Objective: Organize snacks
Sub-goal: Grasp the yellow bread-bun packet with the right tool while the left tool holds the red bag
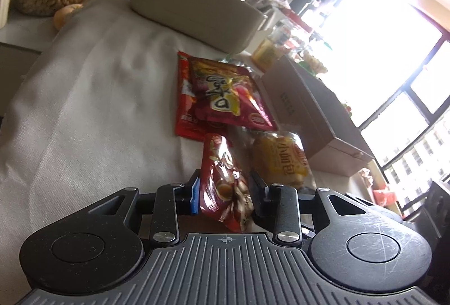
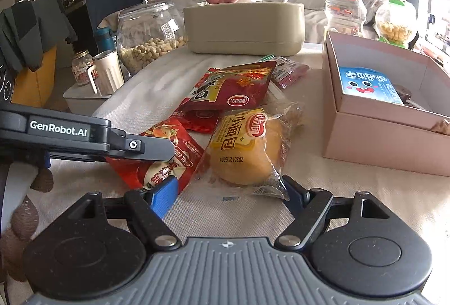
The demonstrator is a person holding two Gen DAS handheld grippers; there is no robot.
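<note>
A small red snack packet (image 1: 222,178) lies on the cloth-covered table between the fingers of my left gripper (image 1: 225,192). Its jaws stand partly apart and the pads do not clearly press the packet. In the right wrist view one left finger (image 2: 152,149) reaches over the same red packet (image 2: 168,167). My right gripper (image 2: 229,189) is wide open, low over the cloth, with the near edge of a yellow bread packet (image 2: 247,147) between its fingertips, untouched. The bread packet (image 1: 278,161) lies beside the red one. A larger red packet (image 2: 236,88) rests behind them on other red packets.
An open cardboard box (image 2: 365,119) at the right holds a blue packet (image 2: 365,83). A beige container (image 2: 244,26) stands at the back, a glass jar of peanuts (image 2: 149,32) and a white mug (image 2: 108,74) at the left, and plastic jars (image 2: 344,9) behind the box.
</note>
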